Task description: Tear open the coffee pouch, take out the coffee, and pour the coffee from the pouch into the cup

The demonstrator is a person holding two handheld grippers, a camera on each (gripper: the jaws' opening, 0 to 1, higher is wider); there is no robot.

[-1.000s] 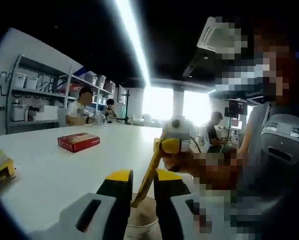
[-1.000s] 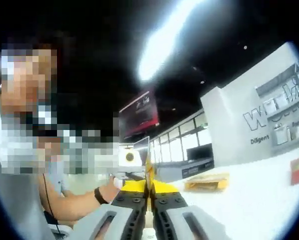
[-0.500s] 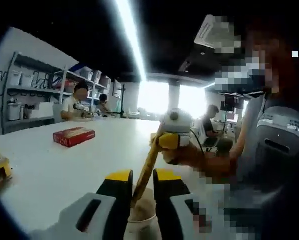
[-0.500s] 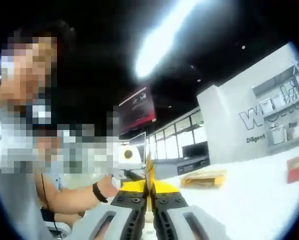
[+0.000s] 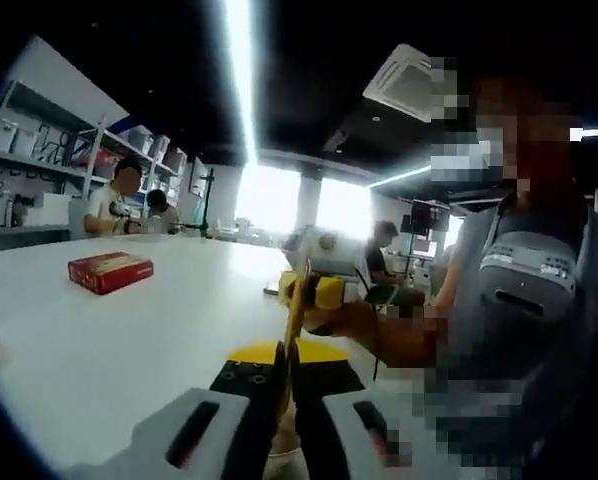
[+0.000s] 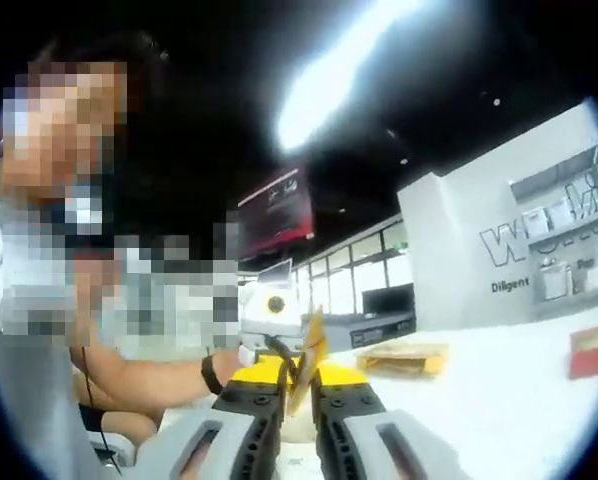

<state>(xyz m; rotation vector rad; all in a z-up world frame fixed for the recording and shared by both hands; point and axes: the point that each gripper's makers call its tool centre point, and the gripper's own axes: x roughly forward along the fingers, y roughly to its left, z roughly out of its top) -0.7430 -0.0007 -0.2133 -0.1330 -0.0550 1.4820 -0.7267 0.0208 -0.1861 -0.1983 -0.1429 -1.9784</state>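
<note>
Yellow-brown pouch (image 5: 296,300) pinched at both ends: left tongs (image 5: 285,362) closed on lower edge, right tongs (image 6: 301,378) closed on other end, seen edge-on between jaws. Cup (image 5: 284,466) directly below left tongs, on white worktop (image 5: 129,340). Judging: tearing or pouring stage, cannot tell if pouch already open; coffee in cup not visible. Red box (image 5: 110,271) well apart on worktop. Wall lettering (image 6: 529,250) partly readable: "W…", "Diligent"; pouch print unreadable.
</note>
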